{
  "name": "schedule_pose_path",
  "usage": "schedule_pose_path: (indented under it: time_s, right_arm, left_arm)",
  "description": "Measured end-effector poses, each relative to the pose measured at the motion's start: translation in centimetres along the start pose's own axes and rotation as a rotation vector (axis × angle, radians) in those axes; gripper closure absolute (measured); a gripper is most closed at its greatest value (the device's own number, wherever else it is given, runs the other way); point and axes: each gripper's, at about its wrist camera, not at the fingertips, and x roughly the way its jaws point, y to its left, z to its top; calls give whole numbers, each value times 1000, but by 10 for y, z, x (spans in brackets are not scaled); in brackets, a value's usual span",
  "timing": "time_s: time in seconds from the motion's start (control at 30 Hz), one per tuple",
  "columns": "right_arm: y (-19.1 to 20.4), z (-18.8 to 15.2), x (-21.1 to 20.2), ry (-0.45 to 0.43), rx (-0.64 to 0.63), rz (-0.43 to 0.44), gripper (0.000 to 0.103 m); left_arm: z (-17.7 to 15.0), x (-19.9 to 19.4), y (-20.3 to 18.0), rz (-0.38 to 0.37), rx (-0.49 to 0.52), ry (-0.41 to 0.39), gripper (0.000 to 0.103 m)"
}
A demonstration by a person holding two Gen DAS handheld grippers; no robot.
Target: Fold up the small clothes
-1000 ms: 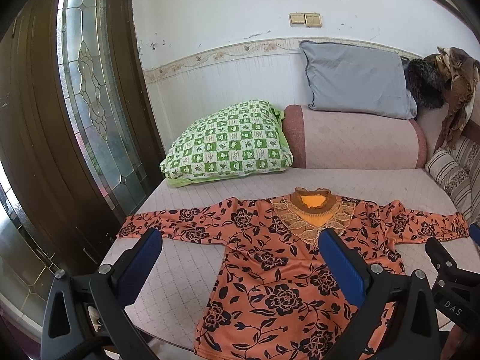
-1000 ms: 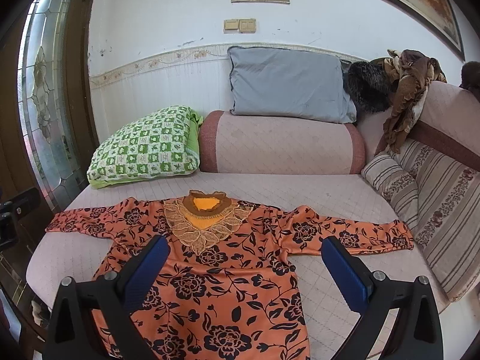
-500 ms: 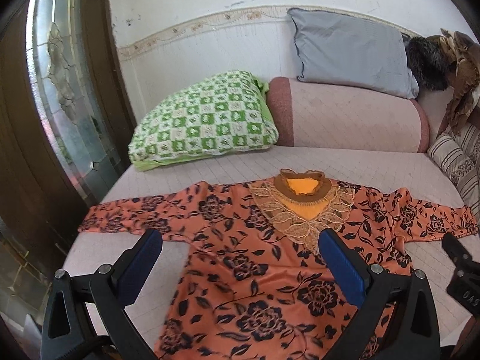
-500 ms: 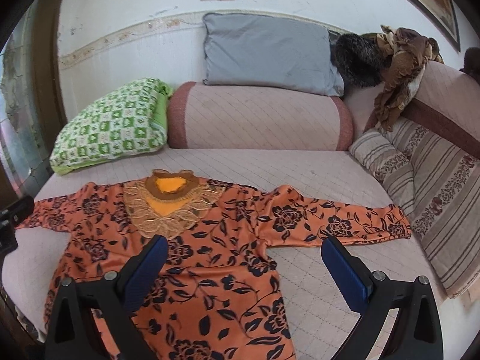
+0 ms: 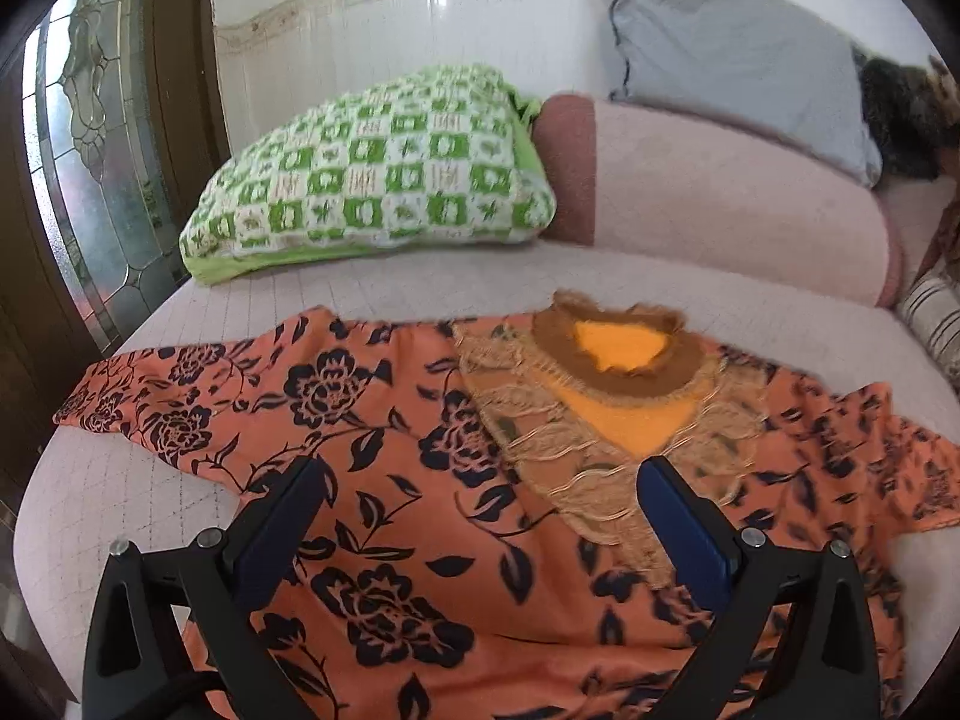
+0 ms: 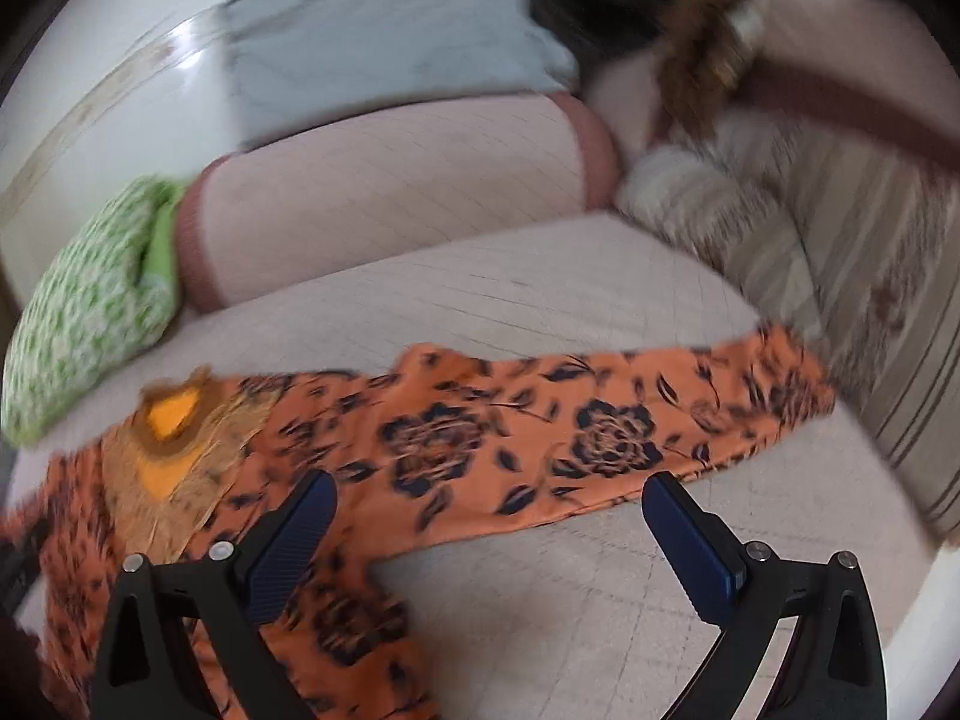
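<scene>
Left wrist: orange floral blouse (image 5: pixel 456 480) flat, sleeves spread (lace collar); both tongs (image 5: pixel 480 477) (image 6: pixel 489 489) wide, empty.

Both hand-held grippers (image 5: pixel 480 480) (image 6: pixel 489 495) have moved closer over the blouse (image 5: pixel 420 480).

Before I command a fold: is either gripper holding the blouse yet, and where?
Nothing held. Left gripper and right gripper are both open above the orange blouse.

Green checked pillow (image 5: pixel 372 174), grey cushion (image 5: pixel 732 54) — pink bolster (image 5: pixel 720 204) between.
</scene>
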Motion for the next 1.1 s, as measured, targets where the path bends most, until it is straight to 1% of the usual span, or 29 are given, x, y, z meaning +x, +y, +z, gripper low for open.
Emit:
schedule_pose_path:
  time_s: [0.07,0.1,0.13,0.17,0.2,0.27,0.33,0.37,0.43,0.5,0.53,0.63,0.7,0.77,0.8,0.83,0.9,0.97,1.03,1.07,1.1]
  right_arm:
    - [-53,2,23,11,173,-15,2]
    - [-88,1,34,21,296,13,5]
    - [-112,-2,41,25,395,39,10]
    - [-146,-7,48,26,543,70,12]
    - [-169,-12,53,23,648,102,15]
    - [-210,-18,65,2,813,169,19]
    - [-235,-18,77,-2,876,192,32]
    - [-244,-18,85,8,892,205,36]
    - [-259,-18,101,30,937,232,68]
    - [-271,-20,114,28,997,242,79]
    - [-273,-20,120,21,1012,253,87]
    - [-278,-12,135,23,1000,259,95]
    - [-279,-7,141,9,1005,277,96]
    - [-275,-3,139,2,995,258,96]
    - [-268,1,136,-1,984,265,96]
    - [-262,5,134,-2,976,290,96]
    - [-238,18,127,-6,953,372,96]
    - [-205,33,115,-14,908,458,96]
    - [-166,46,104,-9,860,559,96]
    - [-140,52,98,2,828,619,96]
    - [-118,55,95,13,804,660,96]
  left_arm:
    - [1,10,2,17,4,16,0]
    - [1,13,3,26,10,12,0]
    - [2,14,3,34,17,8,0]
    - [2,17,4,40,23,5,0]
    - [3,19,3,42,29,6,0]
    - [3,24,1,43,42,14,0]
    - [1,30,-2,53,65,21,0]
    - [0,33,-4,55,77,27,0]
    - [-2,37,-9,60,100,40,0]
    - [-4,39,-12,56,115,43,0]
    - [-3,40,-13,54,117,41,0]
    - [-2,43,-14,62,116,46,0]
    - [-2,44,-12,58,103,53,0]
    - [-2,43,-10,59,94,54,0]
    - [-2,42,-7,61,88,52,0]
    - [-1,40,-5,64,80,48,0]
    - [-1,34,2,62,60,43,0]
    - [1,30,9,59,43,35,0]
    - [3,25,19,72,23,25,0]
    - [4,24,25,79,12,22,0]
    - [6,22,33,86,-7,21,0]
